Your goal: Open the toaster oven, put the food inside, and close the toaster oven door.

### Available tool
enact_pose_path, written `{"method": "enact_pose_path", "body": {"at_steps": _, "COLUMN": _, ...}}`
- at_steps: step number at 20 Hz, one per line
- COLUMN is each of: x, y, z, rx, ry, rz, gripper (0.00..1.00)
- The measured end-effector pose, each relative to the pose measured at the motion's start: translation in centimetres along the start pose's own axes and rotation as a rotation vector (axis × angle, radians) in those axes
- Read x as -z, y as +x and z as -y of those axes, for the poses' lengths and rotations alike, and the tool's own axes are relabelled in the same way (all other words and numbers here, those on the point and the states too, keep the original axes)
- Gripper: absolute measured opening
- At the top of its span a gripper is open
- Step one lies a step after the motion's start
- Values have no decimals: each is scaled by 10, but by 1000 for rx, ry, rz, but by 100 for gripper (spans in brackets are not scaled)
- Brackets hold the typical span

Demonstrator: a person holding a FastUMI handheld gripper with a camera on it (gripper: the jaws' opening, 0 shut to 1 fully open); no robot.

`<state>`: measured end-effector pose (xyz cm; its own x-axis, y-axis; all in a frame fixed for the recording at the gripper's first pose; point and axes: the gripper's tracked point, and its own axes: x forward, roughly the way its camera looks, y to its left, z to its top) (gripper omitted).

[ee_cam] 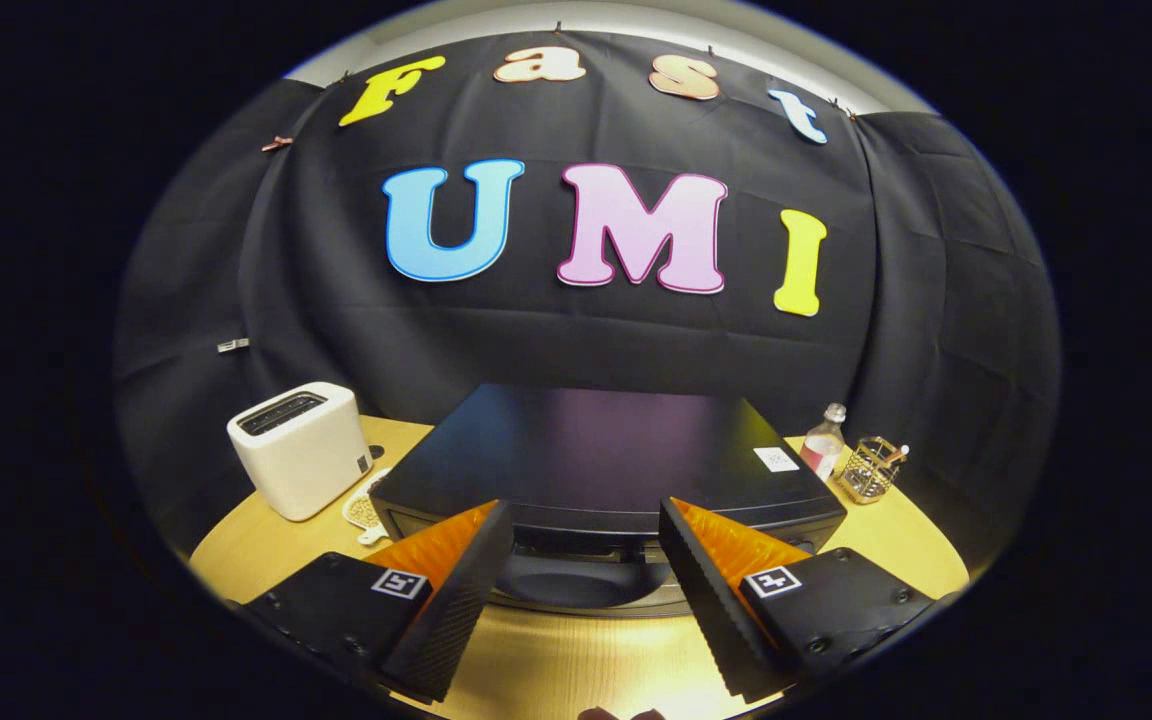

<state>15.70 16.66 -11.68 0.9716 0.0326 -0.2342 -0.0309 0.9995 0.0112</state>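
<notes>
The opening step is judged to be in hand: the hand-held gripper (586, 580) is held wide open and empty above the closed black toaster oven (601, 465) on the counter (576, 670), whose door handle must next be reached.

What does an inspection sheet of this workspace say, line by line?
Surface: round wooden table, bare near the fingers.
Job's things: black toaster oven just ahead of the fingers, door shut; food not identified.
Clutter: white toaster on its left; small bottle and clear holder on its right.
Grippers: gripper open, fingers apart, holding nothing.
Cables: nothing seen.
Surroundings: black cloth wall behind.
</notes>
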Motion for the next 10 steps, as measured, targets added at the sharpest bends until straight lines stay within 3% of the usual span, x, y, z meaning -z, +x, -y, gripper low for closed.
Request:
{"method": "enact_pose_path", "body": {"at_steps": 4, "x": 26, "y": 10, "z": -3, "rx": 25, "ry": 23, "rz": -50, "gripper": 99}}
{"method": "enact_pose_path", "body": {"at_steps": 10, "x": 24, "y": 7, "z": -5, "rx": 32, "ry": 28, "rz": -52, "gripper": 98}}
